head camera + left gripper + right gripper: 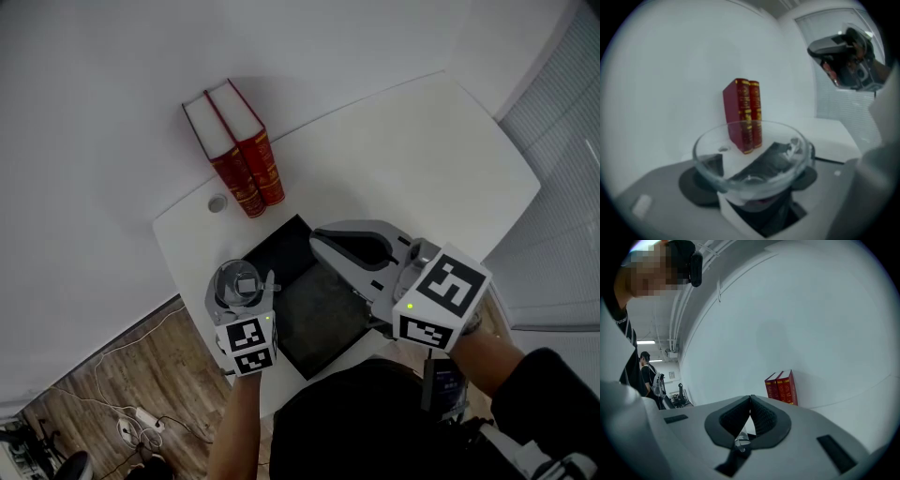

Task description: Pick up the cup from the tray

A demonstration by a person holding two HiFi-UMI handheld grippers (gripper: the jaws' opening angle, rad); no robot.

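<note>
Cup [750, 157] tight between left tongs [752, 180]; right tongs [751, 401] tip-to-tip; lettering on red books [743, 115] illegible.

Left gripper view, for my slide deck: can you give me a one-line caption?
Left tool grips a clear glass cup, with two red books upright on the white table behind.

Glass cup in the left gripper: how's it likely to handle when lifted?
Probably rigid but brittle: the glass cup is clear and thin-walled, so the left gripper, closed on its sides, shouldn't squeeze harder. Likely slippery: its smooth walls curve between the pads, so it could tilt or slip. Seems light, nothing visible inside.
</note>
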